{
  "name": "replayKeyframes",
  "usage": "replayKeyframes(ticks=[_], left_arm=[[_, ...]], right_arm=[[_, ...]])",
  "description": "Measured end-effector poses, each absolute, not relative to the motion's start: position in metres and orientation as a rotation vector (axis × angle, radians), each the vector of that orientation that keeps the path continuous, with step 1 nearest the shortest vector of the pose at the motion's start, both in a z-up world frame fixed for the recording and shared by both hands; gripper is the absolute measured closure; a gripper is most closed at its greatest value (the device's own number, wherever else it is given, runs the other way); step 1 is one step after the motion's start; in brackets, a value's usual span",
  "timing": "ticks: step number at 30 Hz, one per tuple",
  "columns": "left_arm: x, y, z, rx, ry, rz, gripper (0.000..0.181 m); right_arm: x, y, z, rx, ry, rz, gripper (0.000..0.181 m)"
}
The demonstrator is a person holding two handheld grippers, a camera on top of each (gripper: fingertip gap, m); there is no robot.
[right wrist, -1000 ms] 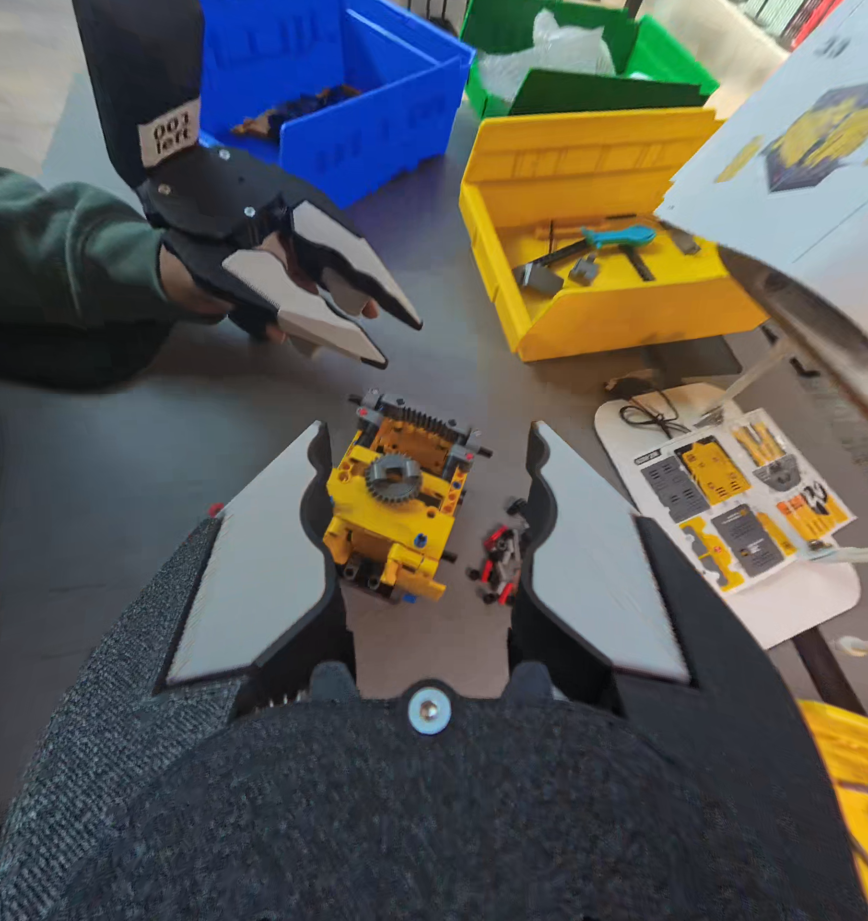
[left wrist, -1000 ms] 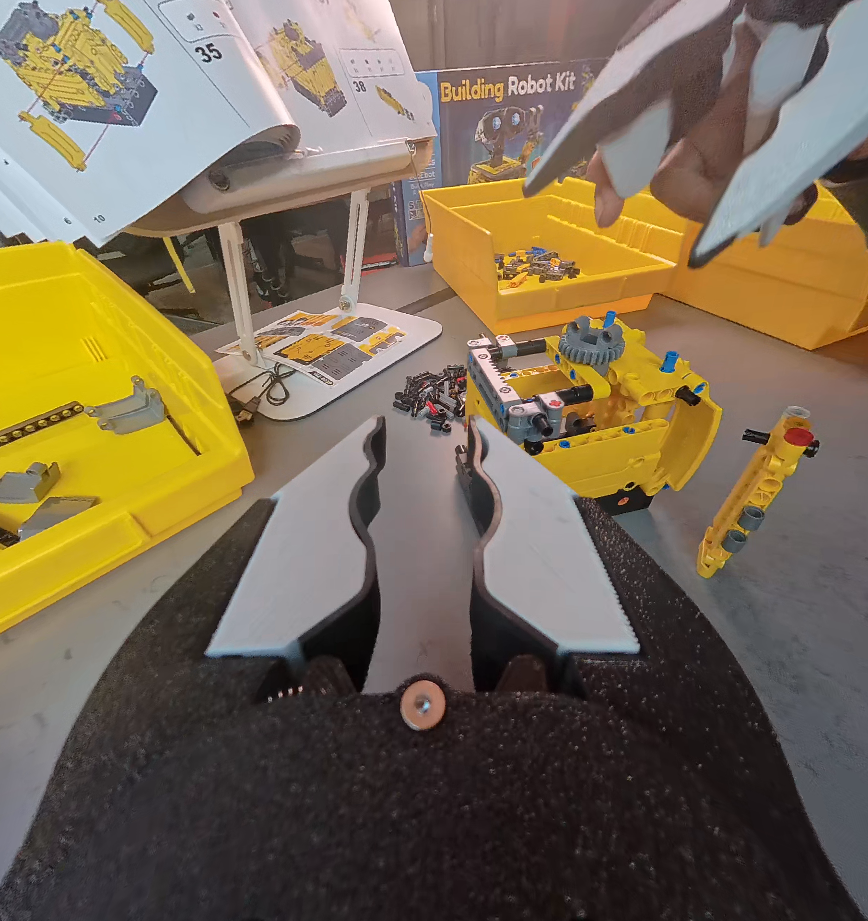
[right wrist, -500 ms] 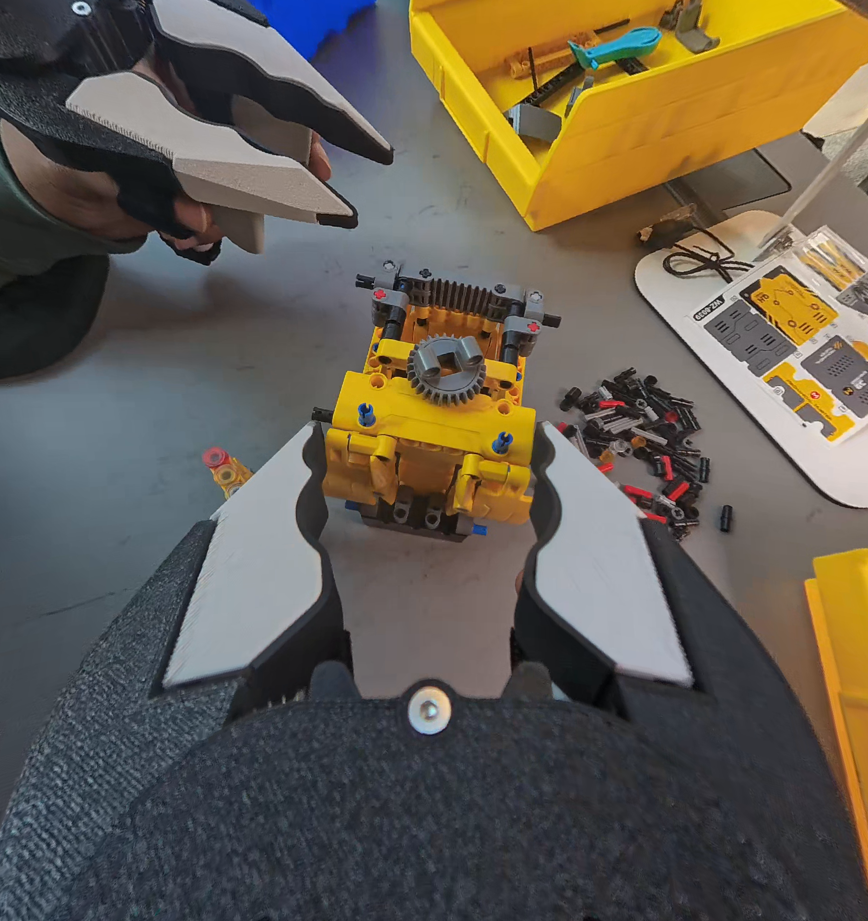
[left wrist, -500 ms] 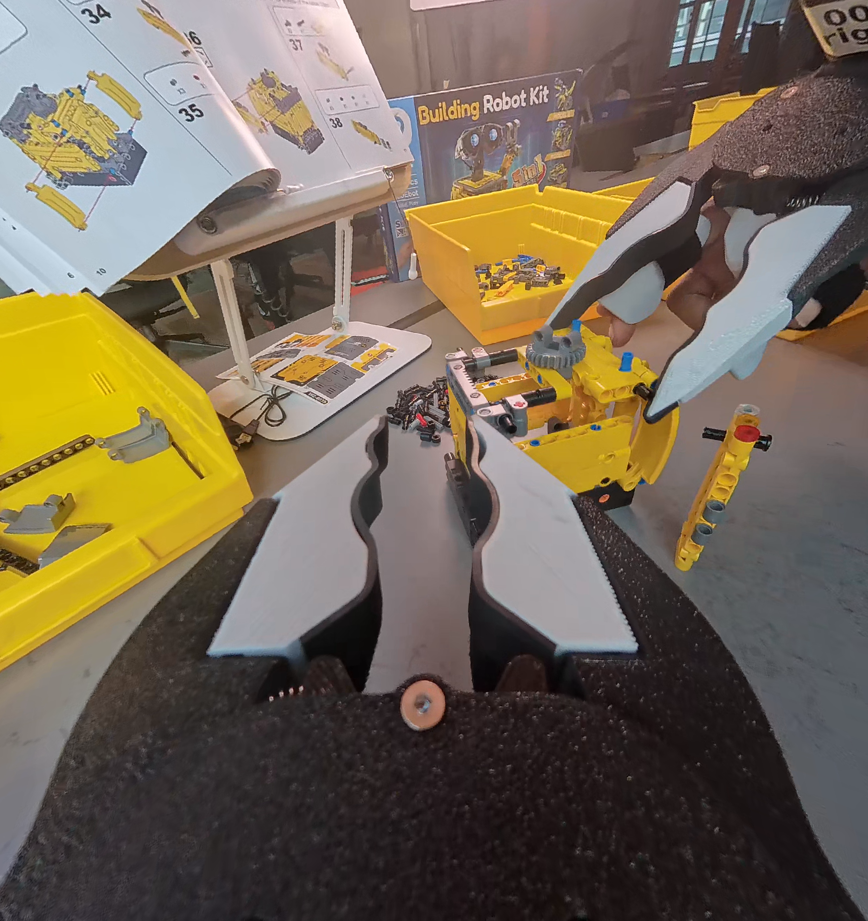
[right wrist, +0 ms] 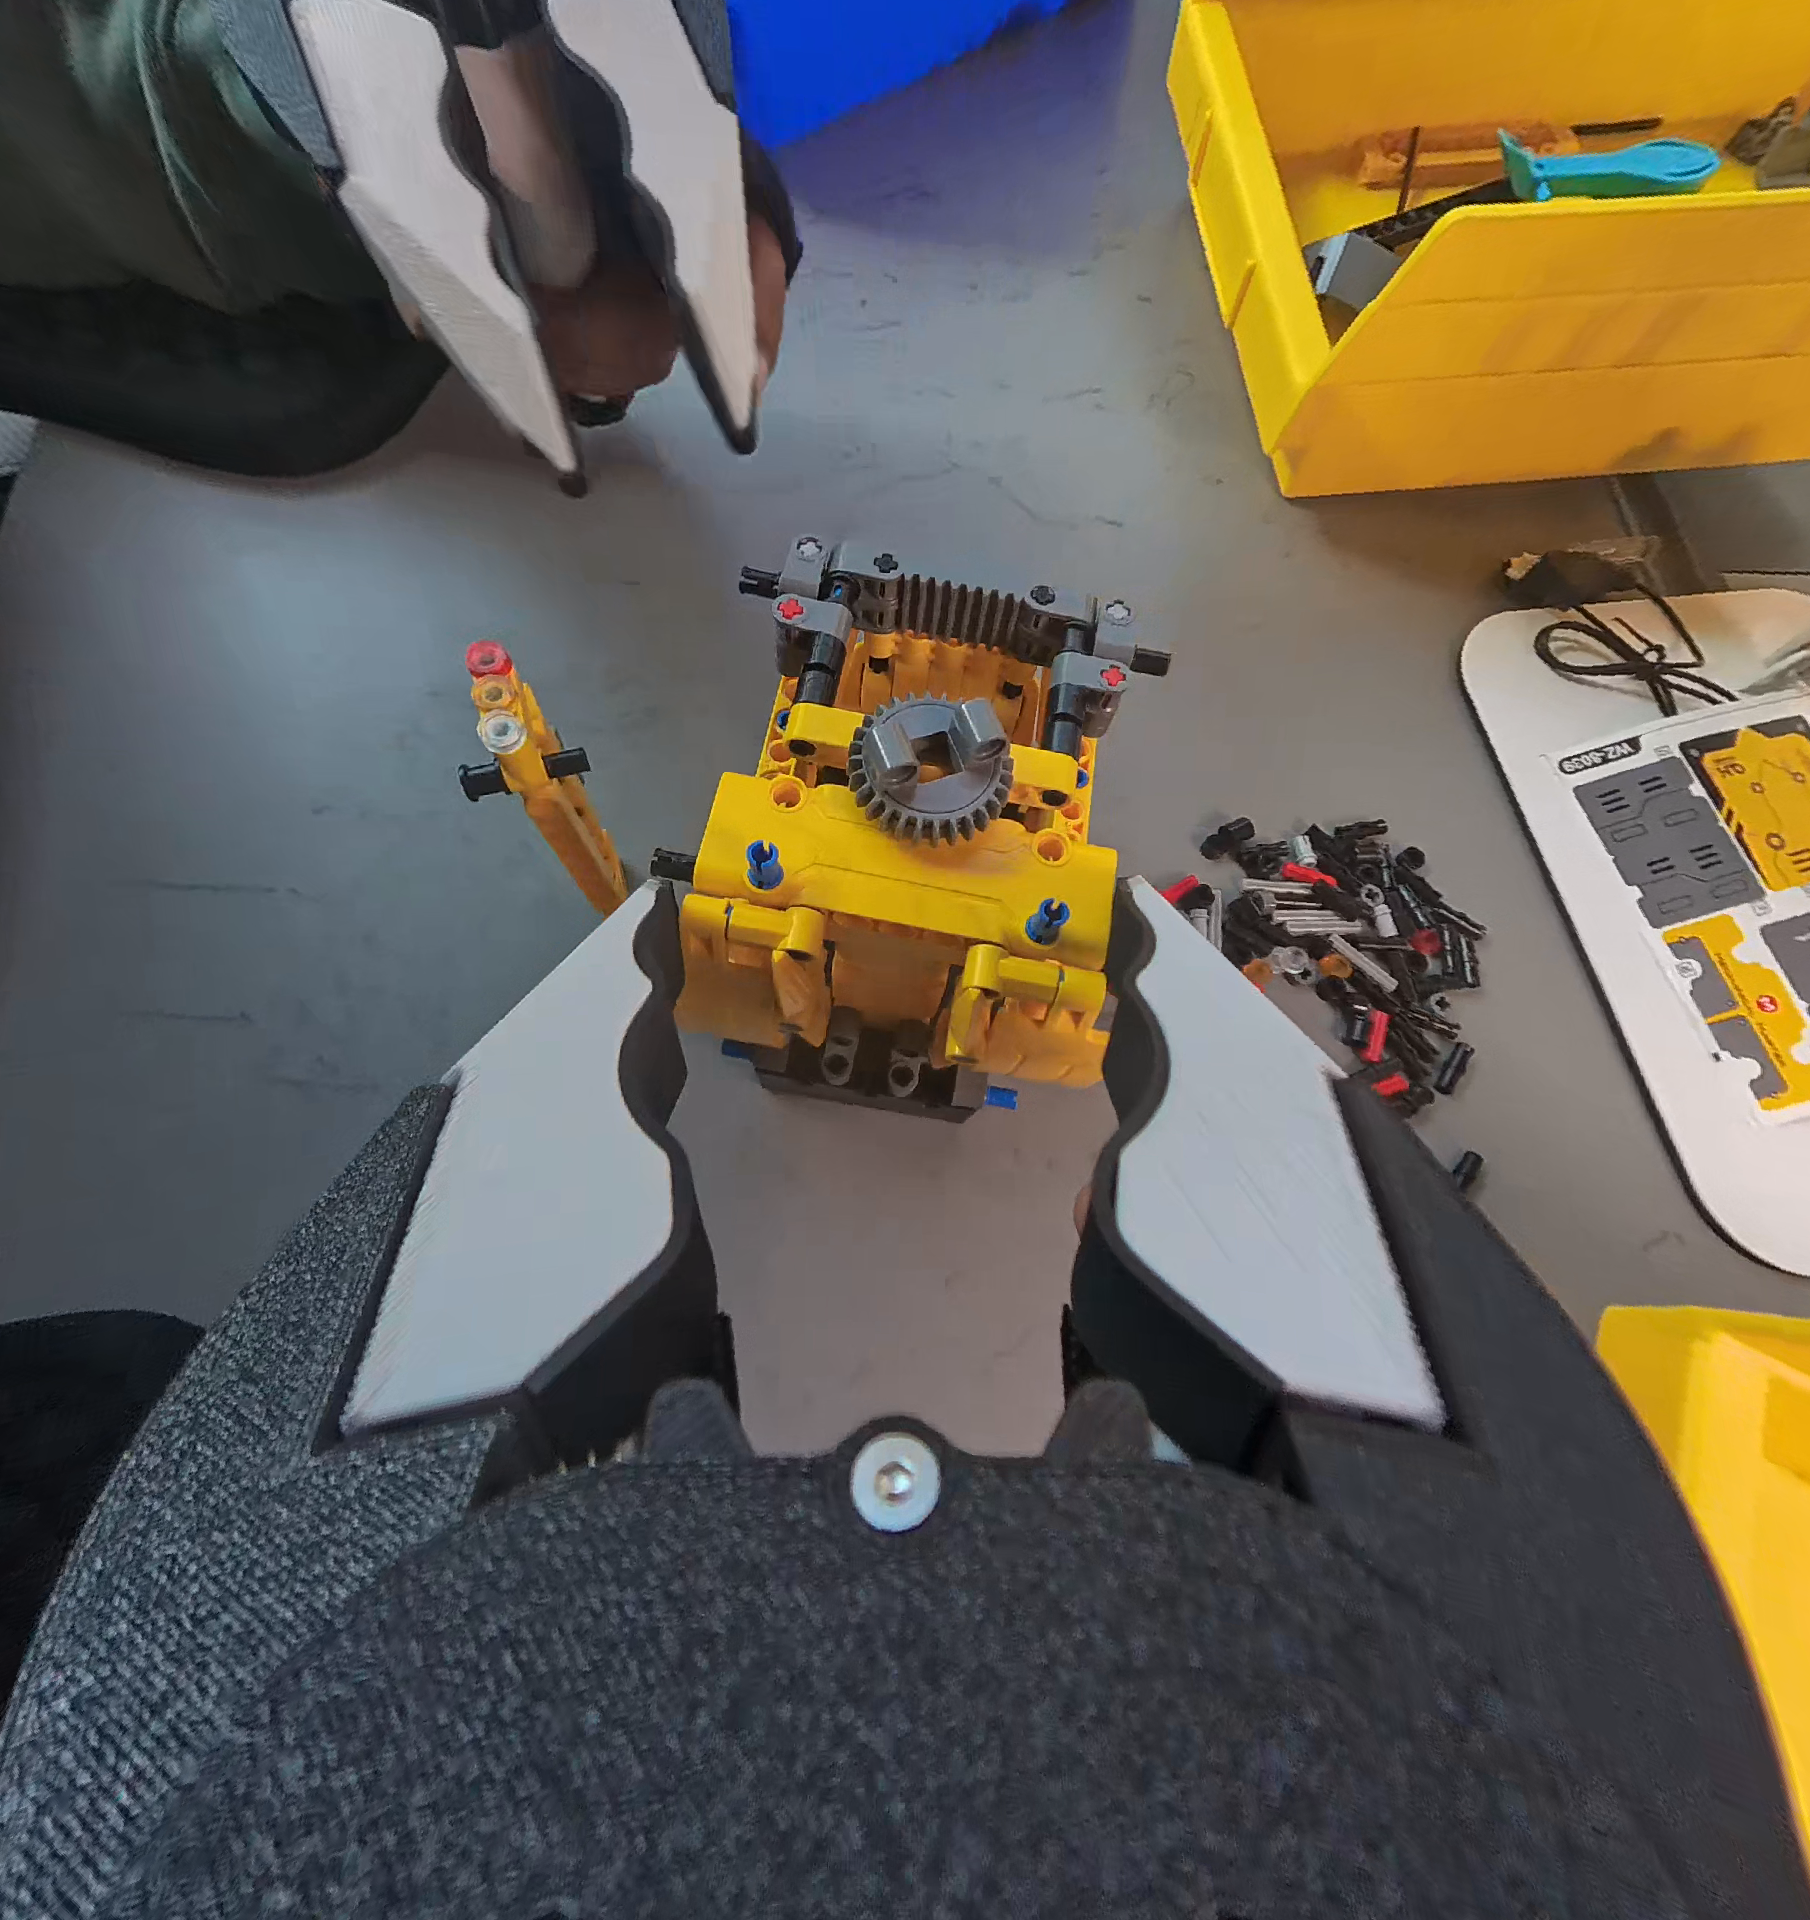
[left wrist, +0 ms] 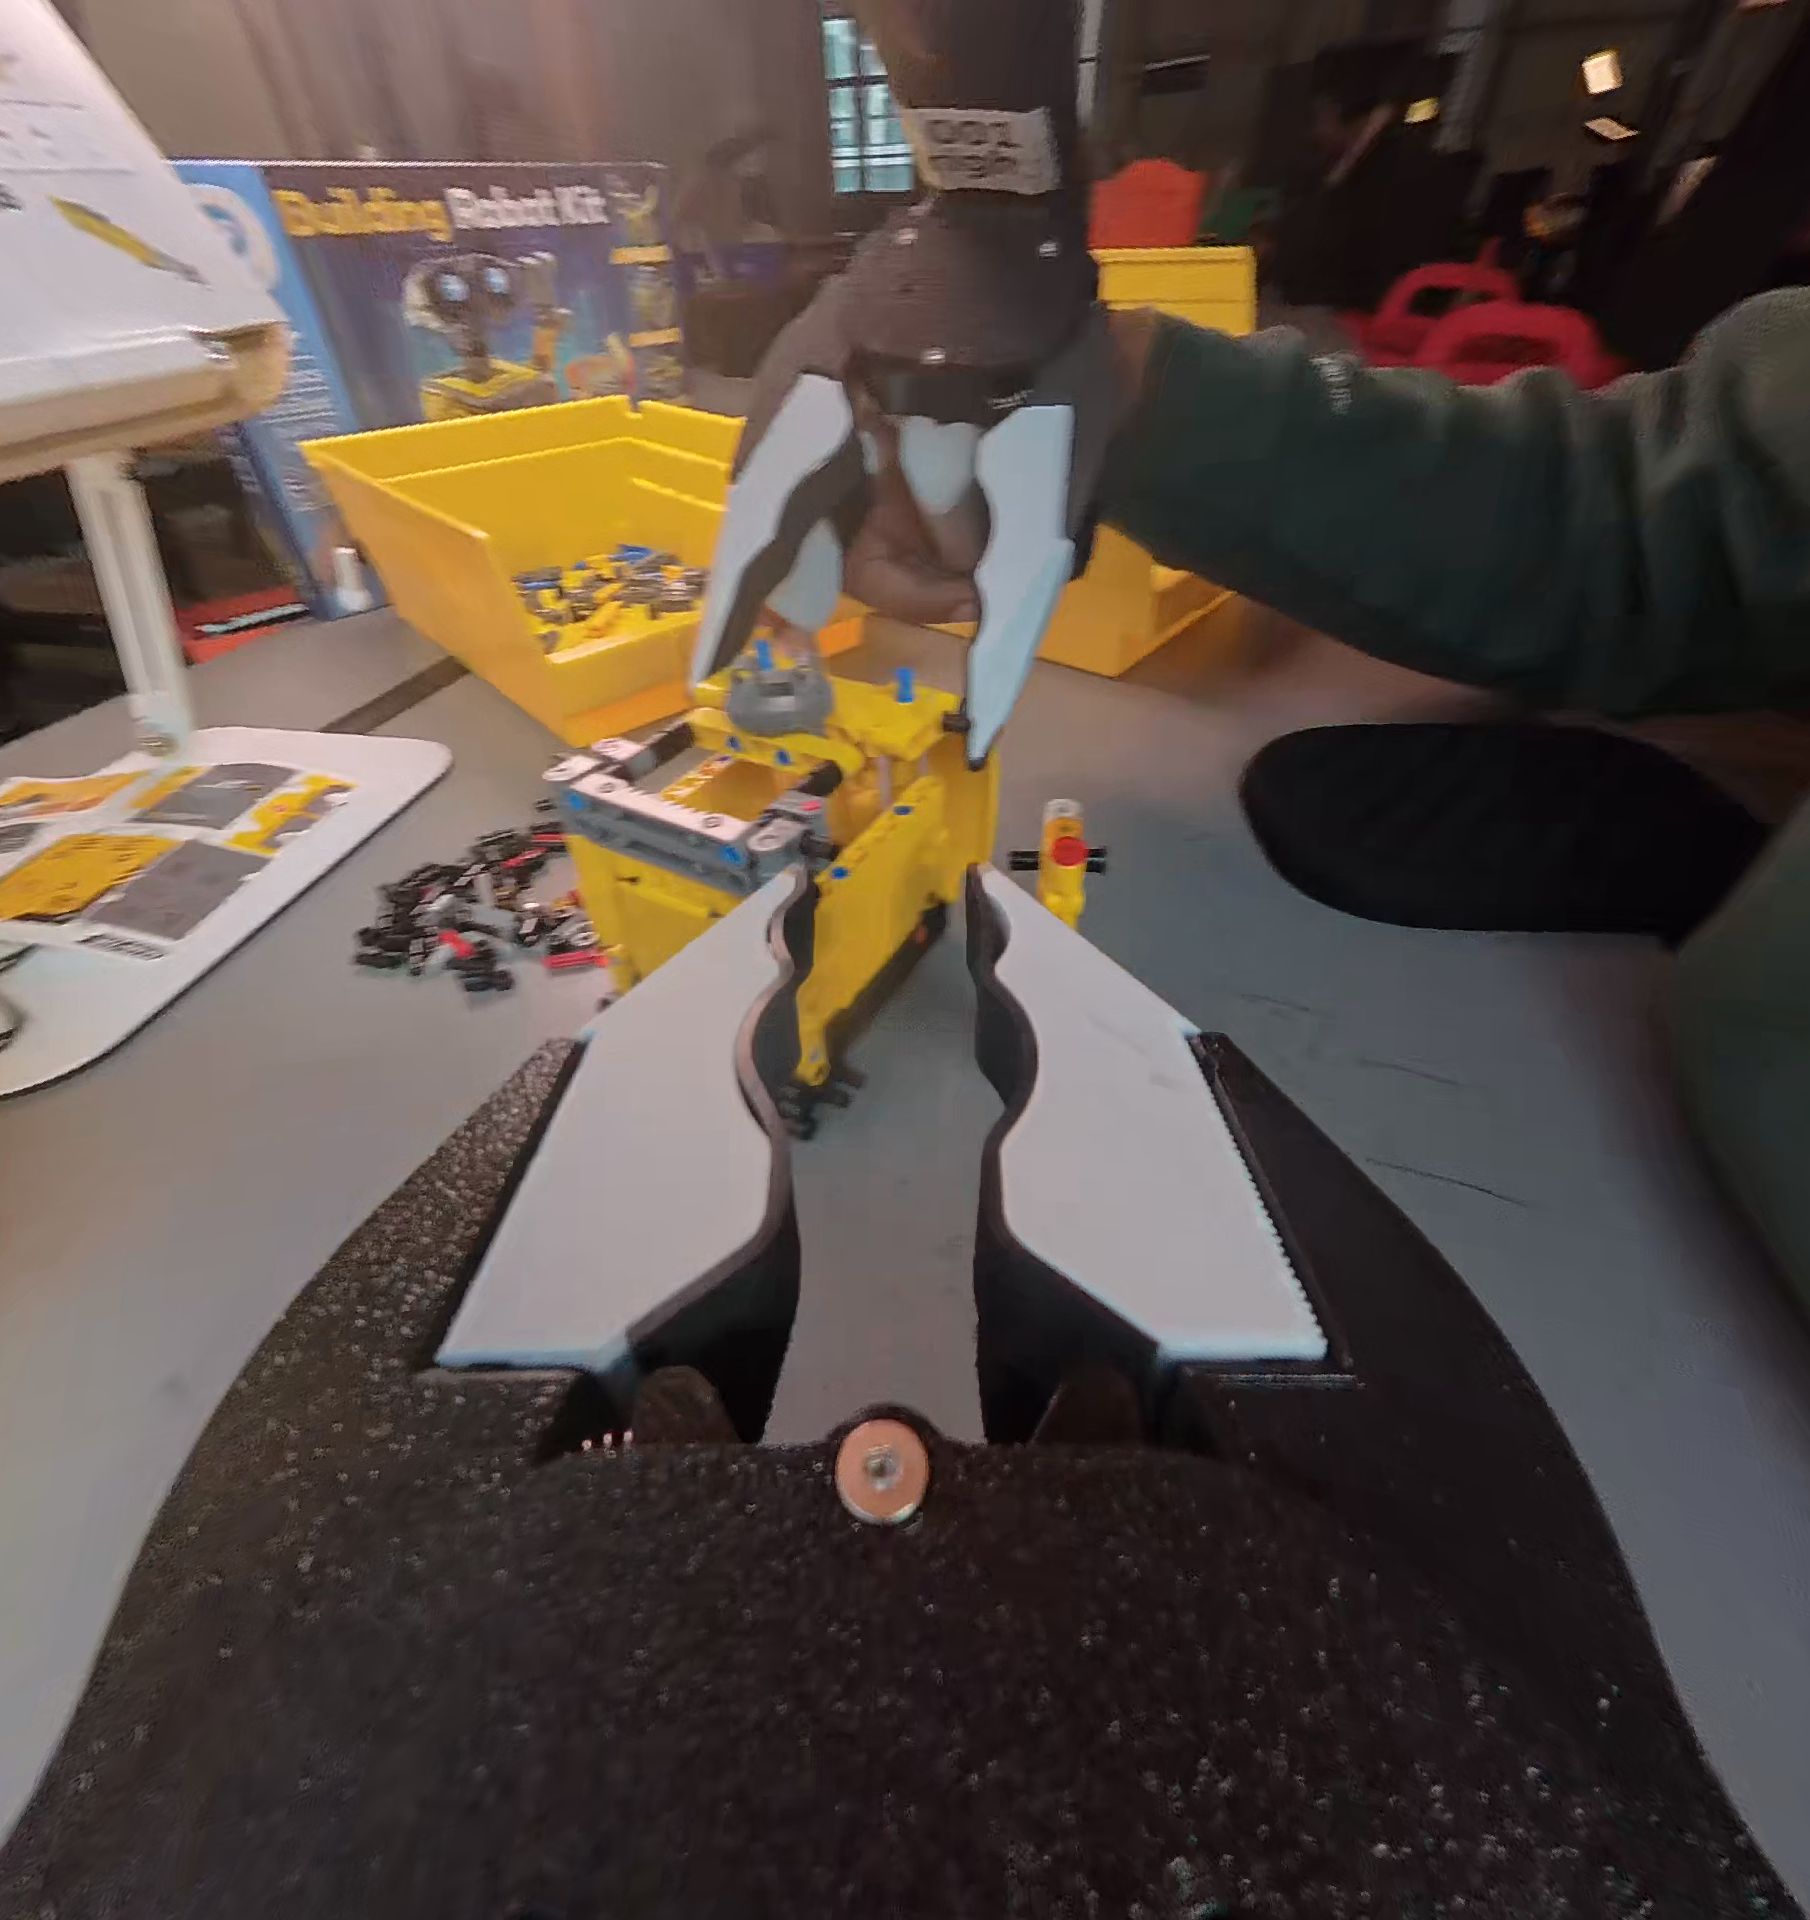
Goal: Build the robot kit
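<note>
While the left tongs [left wrist: 885,894] stand spread at frame centre, empty, the yellow plastic brick-built model [left wrist: 787,831] sits on the grey table [left wrist: 257,1143] just beyond them.

Seen from the right wrist, the right tongs [right wrist: 896,904] straddle the model [right wrist: 901,904], spread, tips beside its flanks; contact is unclear. Squeezing evenly on both flanks would seem wise.

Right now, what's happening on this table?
A person holds a gripper in each hand over a grey table. The right gripper, jaws open, straddles the near end of a yellow brick-built model topped by a grey gear. Whether its jaws touch the model is unclear. The left gripper, jaws open and empty, points at the model's side. A loose yellow beam and a pile of small pins lie beside it.
</note>
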State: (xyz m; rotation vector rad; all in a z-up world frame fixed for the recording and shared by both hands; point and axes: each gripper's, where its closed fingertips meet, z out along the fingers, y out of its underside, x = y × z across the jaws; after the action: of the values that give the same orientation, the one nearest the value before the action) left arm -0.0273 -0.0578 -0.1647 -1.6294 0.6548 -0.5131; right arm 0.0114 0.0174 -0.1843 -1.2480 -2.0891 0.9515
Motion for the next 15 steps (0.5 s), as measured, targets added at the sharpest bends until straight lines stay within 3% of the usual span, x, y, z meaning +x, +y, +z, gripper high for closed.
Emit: replayKeyframes(ticks=[7, 11, 15], left_arm=[[0.018, -0.089, -0.193, -1.715, 0.914, -0.722, 0.135], [0.027, -0.082, -0.211, -1.808, 0.946, -0.619, 0.140], [0.035, -0.072, -0.225, -1.881, 0.960, -0.462, 0.163]], right_arm=[[0.001, 0.014, -0.183, -1.173, -2.074, 1.061, 0.099], [0.001, 0.014, -0.183, -1.157, -2.082, 1.068, 0.099], [0.001, 0.012, -0.182, -1.146, -2.065, 1.080, 0.099]])
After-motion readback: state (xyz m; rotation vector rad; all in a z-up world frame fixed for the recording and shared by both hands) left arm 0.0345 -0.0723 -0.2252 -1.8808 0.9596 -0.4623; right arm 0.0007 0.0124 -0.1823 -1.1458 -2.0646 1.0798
